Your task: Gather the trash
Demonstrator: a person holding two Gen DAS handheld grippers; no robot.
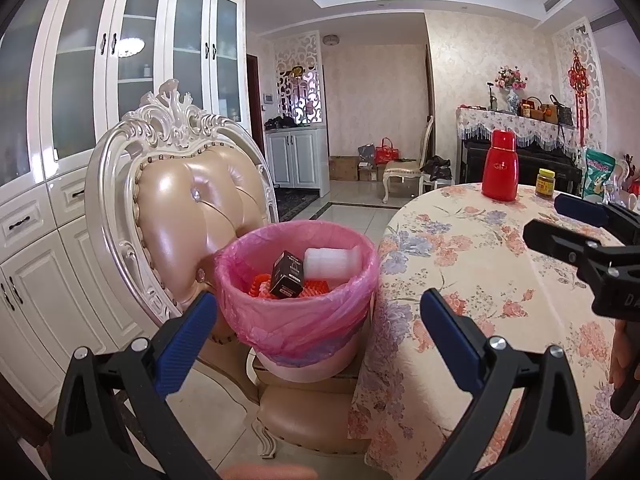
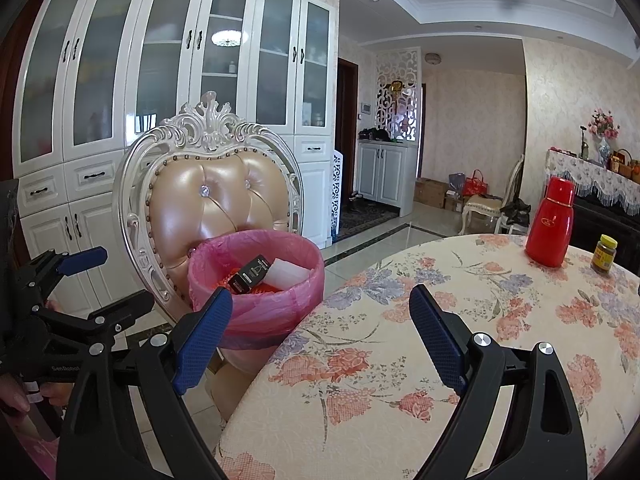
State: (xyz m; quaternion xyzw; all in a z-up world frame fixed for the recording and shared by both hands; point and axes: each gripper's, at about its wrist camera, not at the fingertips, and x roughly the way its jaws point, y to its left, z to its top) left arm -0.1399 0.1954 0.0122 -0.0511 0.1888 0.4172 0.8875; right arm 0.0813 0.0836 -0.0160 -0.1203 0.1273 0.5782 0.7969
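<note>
Both grippers empty, left gripper spread wide facing the pink-lined bin on the chair, right gripper released above the floral table, black box sat inside the bin

A red thermos and a yellow-lidded jar stand near each other on the floral tablecloth; white glass-fronted cabinets line the wall behind the ornate chair.

left gripper: jaws apart, empty | right gripper: jaws apart, empty
</note>
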